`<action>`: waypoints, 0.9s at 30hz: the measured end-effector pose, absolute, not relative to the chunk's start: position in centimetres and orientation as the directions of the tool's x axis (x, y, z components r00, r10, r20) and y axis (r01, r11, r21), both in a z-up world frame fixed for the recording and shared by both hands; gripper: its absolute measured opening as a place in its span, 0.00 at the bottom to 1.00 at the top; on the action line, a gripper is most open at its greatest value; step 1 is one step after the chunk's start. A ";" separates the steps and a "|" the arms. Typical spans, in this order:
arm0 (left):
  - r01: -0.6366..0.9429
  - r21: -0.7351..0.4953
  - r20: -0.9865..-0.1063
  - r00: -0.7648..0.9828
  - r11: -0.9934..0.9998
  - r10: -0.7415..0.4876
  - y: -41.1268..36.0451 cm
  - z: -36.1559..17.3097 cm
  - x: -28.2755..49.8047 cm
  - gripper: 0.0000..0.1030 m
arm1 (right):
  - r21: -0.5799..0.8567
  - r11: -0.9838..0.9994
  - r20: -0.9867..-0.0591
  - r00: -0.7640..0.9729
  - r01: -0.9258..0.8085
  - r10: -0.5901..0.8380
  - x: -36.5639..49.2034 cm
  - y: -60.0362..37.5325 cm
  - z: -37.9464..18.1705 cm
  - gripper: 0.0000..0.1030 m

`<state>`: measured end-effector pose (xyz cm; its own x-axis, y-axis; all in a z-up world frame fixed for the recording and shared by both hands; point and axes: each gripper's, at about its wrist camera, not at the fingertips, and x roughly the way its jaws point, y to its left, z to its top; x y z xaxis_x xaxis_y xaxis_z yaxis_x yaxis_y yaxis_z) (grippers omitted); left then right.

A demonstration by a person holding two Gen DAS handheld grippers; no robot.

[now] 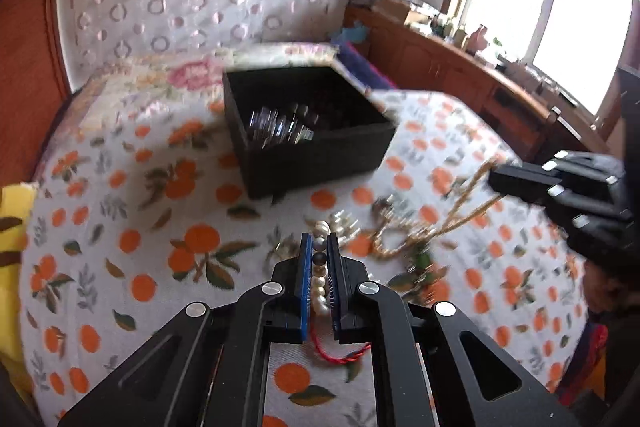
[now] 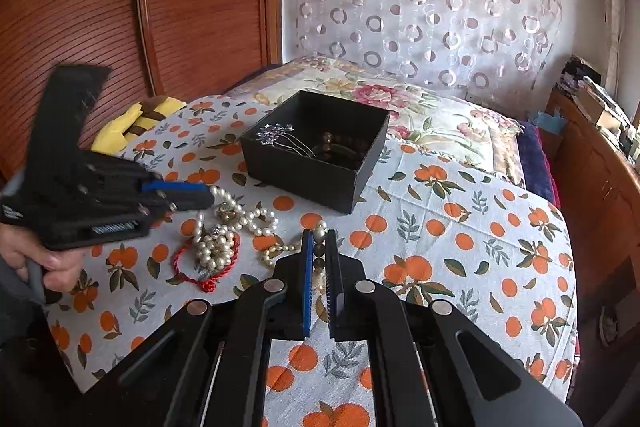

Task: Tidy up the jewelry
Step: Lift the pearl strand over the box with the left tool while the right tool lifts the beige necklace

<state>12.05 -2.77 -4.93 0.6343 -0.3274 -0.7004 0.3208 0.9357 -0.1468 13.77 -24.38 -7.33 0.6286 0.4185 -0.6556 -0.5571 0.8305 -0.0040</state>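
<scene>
An open black box [image 1: 312, 163] [image 2: 312, 175] stands on the orange-print sheet and holds a silvery sprig and dark beads. My left gripper [image 1: 319, 245] [image 2: 209, 197] is shut on a pearl strand [image 1: 320, 283] [image 2: 256, 219] at the edge of the jewelry pile [image 2: 216, 247]. A red cord bracelet [image 2: 208, 279] [image 1: 332, 351] lies in that pile. To the right, my right gripper [image 2: 319, 239] [image 1: 494, 183] is shut on a beaded strand [image 2: 319, 253] [image 1: 468, 211], which trails down toward the loose pieces [image 1: 400, 239]. A person's hand [image 2: 52, 263] grips the left tool.
The sheet [image 2: 460, 227] covers a bed, with a floral quilt [image 2: 360, 91] behind the box. A yellow plush [image 2: 136, 123] [image 1: 12, 219] lies at the left edge. A wooden cabinet [image 1: 460, 75] runs along the right under the window, and wooden doors [image 2: 160, 7] stand at the back left.
</scene>
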 end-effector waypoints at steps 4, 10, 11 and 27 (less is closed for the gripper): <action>0.334 -0.127 -0.662 0.673 0.934 -0.331 -3.2 -2.4 11.1 0.06 | -0.007 0.828 -0.642 0.637 -0.561 0.426 13.5 -24.3 -6.6 0.06; 0.342 -0.110 -0.619 0.712 0.933 -0.333 -3.2 0.2 10.1 0.06 | -0.015 0.828 -0.616 0.658 -0.560 0.434 12.9 -24.6 -5.2 0.06; 0.342 -0.110 -0.610 0.718 0.933 -0.336 -3.2 0.6 10.0 0.06 | -0.014 0.829 -0.611 0.661 -0.559 0.435 12.8 -24.6 -4.9 0.06; 0.338 -0.076 -0.533 0.781 0.938 -0.325 -2.7 5.2 9.4 0.06 | -0.067 0.826 -0.537 0.718 -0.560 0.443 12.3 -24.6 -0.3 0.06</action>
